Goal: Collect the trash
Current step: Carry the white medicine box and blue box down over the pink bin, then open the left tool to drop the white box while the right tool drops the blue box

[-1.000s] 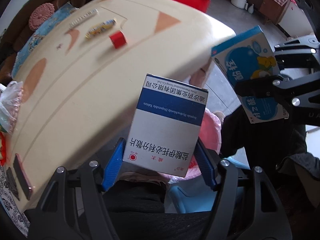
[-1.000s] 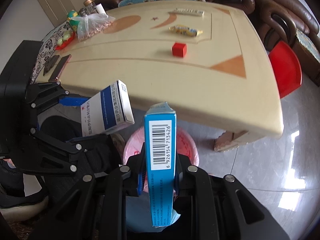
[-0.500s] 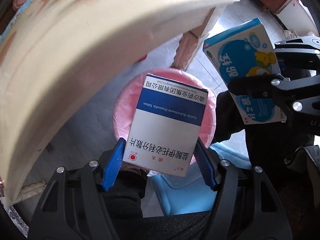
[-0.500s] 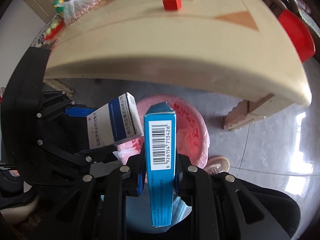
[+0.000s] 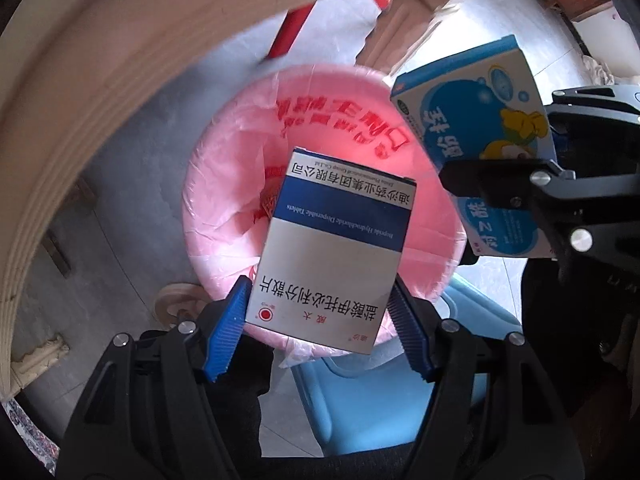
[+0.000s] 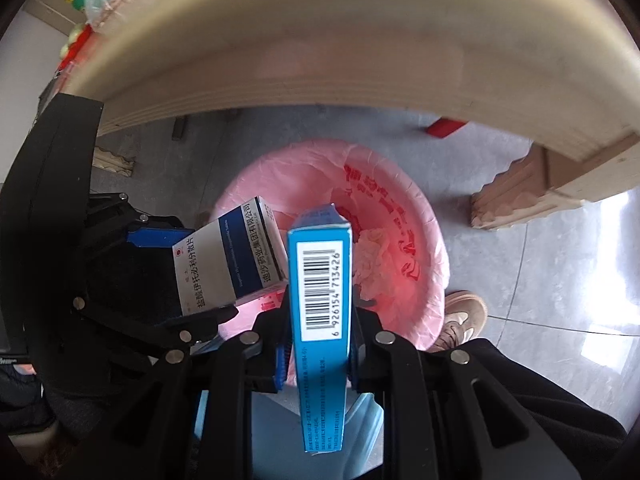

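My left gripper (image 5: 320, 328) is shut on a white and dark-blue medicine box (image 5: 332, 248) and holds it above a bin lined with a pink bag (image 5: 228, 184). My right gripper (image 6: 320, 356) is shut on a light-blue box with a barcode (image 6: 320, 320), also over the pink bin (image 6: 416, 248). The light-blue box (image 5: 476, 120) shows at the right of the left wrist view. The white and blue box (image 6: 228, 264) shows at the left of the right wrist view. Crumpled white paper (image 6: 372, 256) lies in the bin.
The cream table's edge (image 6: 320, 64) arches over the bin, with a carved table leg (image 6: 532, 192) at the right. A blue plastic stool (image 5: 384, 396) is under the grippers. A shoe (image 6: 460, 316) rests on the grey tiled floor beside the bin.
Both grippers have dropped from table height to below the table edge and now hold their boxes closer over the pink bin. The table top is no longer seen.
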### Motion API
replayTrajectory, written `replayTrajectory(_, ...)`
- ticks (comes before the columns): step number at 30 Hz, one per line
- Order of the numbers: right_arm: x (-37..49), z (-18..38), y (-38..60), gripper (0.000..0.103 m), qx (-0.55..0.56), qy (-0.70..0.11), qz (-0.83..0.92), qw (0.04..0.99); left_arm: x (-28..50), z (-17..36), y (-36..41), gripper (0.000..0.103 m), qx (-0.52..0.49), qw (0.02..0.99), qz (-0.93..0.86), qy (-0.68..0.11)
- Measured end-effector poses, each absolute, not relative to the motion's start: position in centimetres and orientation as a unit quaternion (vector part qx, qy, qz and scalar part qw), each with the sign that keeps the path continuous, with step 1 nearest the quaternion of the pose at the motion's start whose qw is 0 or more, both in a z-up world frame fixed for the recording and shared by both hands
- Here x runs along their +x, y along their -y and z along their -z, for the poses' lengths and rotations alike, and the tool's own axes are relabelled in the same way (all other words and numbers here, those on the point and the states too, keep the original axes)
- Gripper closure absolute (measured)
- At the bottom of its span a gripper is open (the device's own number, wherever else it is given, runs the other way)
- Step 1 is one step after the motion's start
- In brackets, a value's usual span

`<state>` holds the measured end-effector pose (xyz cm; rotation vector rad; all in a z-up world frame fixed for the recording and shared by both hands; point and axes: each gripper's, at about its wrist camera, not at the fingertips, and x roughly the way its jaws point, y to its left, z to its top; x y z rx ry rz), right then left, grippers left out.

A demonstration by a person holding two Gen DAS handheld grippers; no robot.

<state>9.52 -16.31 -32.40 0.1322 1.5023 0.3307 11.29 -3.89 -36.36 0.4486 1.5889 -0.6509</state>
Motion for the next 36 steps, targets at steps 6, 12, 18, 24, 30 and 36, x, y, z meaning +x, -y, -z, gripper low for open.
replayTrajectory(6, 9.7, 36.2, 16.1, 0.081, 0.063, -0.699, -0.146, 0.697, 11.8, 38.6, 3.8, 0.036, 0.195, 0.608, 0.273, -0.719)
replayTrajectory(12, 9.8, 39.0, 16.2, 0.081, 0.067, -0.713, -0.147, 0.682, 11.9, 40.6, 4.4, 0.036, 0.204, 0.59, 0.268, -0.734)
replayTrajectory(18, 10.2, 40.5, 16.3, 0.081, 0.074, -0.721, -0.148, 0.673, 12.4, 41.6, 4.9, 0.036, 0.205, 0.579, 0.264, -0.744)
replayTrajectory(24, 10.5, 41.0, 15.9, 0.078, 0.067, -0.722, -0.153, 0.672, 12.7, 42.2, 5.0, 0.036, 0.207, 0.566, 0.254, -0.756)
replayTrajectory(30, 10.5, 40.9, 16.2, 0.068, 0.073, -0.718, -0.149, 0.676, 12.9, 42.0, 4.9, 0.034, 0.205, 0.565, 0.251, -0.759)
replayTrajectory(36, 10.6, 41.0, 16.6, 0.068, 0.079, -0.72, -0.146, 0.674, 12.9, 41.7, 4.8, 0.034, 0.204, 0.566, 0.25, -0.758)
